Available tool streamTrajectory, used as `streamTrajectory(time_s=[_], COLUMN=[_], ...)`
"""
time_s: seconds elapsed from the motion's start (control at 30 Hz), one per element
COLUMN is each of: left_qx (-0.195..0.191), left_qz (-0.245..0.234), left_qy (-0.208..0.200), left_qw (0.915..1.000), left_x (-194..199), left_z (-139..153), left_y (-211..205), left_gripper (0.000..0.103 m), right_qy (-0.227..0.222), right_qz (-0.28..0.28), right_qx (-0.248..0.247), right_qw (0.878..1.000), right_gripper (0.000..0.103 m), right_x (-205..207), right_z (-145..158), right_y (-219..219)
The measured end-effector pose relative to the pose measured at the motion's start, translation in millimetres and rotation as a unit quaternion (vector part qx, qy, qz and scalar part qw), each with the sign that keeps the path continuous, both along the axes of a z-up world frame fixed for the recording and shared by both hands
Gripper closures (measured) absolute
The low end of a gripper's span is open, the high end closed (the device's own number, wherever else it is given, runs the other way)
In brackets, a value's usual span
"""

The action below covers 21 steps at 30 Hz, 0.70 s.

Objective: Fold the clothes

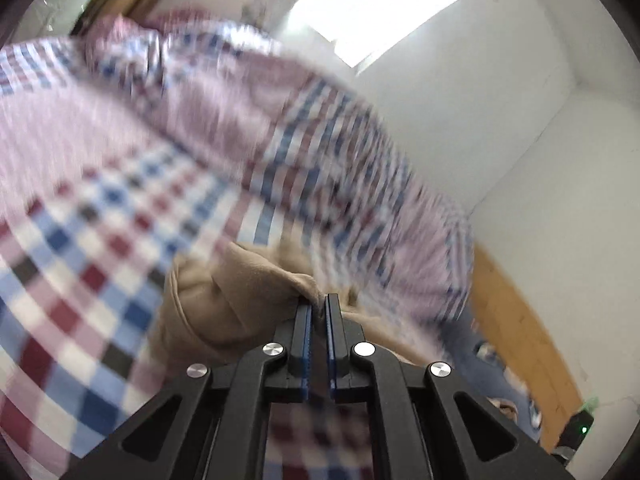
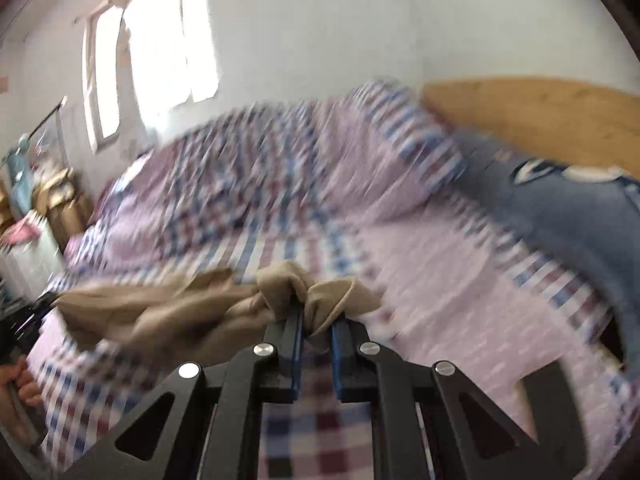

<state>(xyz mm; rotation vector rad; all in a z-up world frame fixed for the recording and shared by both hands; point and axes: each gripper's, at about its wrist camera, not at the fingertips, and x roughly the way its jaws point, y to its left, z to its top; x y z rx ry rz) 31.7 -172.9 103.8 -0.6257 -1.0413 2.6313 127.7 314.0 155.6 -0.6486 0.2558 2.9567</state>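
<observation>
In the left wrist view, the left gripper point(image 1: 319, 304) occupied the lower centre of the frame, its jaws pressed nearly together and pinching a fold of the tan garment point(image 1: 224, 292). The garment bunched to the left of the jaws and lay against the checked bedspread point(image 1: 80, 240), which filled the left and centre of the frame. A wooden headboard point(image 1: 516, 320) ran along the lower right, with a blue cloth item point(image 1: 472, 340) beside it; motion blur made that item unclear. A bright window point(image 1: 380, 4) sat at the top of the frame.

In the right wrist view, the right gripper point(image 2: 316, 316) stood at the lower centre, its jaws closed on a knot-like bunch of the same tan garment point(image 2: 160, 316). The garment stretched from there toward the left edge of the frame, above the checked bedspread point(image 2: 440, 280). A hand point(image 2: 18, 388) showed at the lower left edge. A blue cloth item point(image 2: 560, 216) lay at the right, in front of the wooden headboard point(image 2: 540, 112). A window point(image 2: 160, 52) lit the upper left.
</observation>
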Motion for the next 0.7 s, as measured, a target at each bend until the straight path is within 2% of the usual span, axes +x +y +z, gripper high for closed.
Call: streamTrajectory(time_s=[0.07,0.13,0.2,0.3,0.37,0.43,0.5,0.6,0.63,0.7], left_qx=[-0.004,-0.006,-0.009,-0.016,-0.024,-0.041,-0.054,-0.062,-0.063,-0.065], left_qz=[0.022,0.033,0.043,0.017,-0.003,-0.017,-0.027,-0.029,-0.029,-0.025], left_qy=[0.025,0.029,0.033,-0.006,-0.033,-0.047,-0.054,-0.060,-0.065,-0.073], left_qw=[0.9994,0.9990,0.9985,0.9997,0.9992,0.9979,0.9967,0.9958,0.9955,0.9949], left_x=[6.9,7.3,7.7,-8.2,-18.0,-21.9,-24.5,-27.0,-27.7,-27.4], left_z=[11.4,14.5,17.7,1.7,-10.2,-15.9,-18.8,-21.6,-22.8,-24.8], left_y=[-10.5,-20.0,-29.5,-25.5,-18.3,-6.0,2.6,8.8,8.7,7.7], left_gripper=[0.099,0.099,0.098,0.098,0.098,0.098,0.098,0.097,0.095,0.082], right_qy=[0.019,0.015,-0.021,-0.093,-0.136,-0.148,-0.153,-0.156,-0.156,-0.157], right_qz=[-0.036,-0.081,-0.120,-0.144,-0.145,-0.143,-0.135,-0.123,-0.122,-0.120], right_qx=[0.004,-0.005,-0.011,-0.009,-0.022,-0.027,-0.013,-0.009,-0.009,-0.012], right_qw=[0.999,0.997,0.993,0.985,0.980,0.978,0.979,0.980,0.980,0.980], right_gripper=[0.093,0.093,0.093,0.093,0.091,0.089,0.076,0.069,0.069,0.065], right_x=[1.0,-6.2,-18.5,-34.4,-39.8,-35.3,-29.6,-21.6,-18.5,-12.4], right_z=[9.6,4.5,-15.3,-48.7,-65.4,-70.6,-70.6,-69.6,-68.7,-67.9], right_y=[14.4,36.8,53.1,67.1,72.1,70.0,61.0,52.9,50.7,48.9])
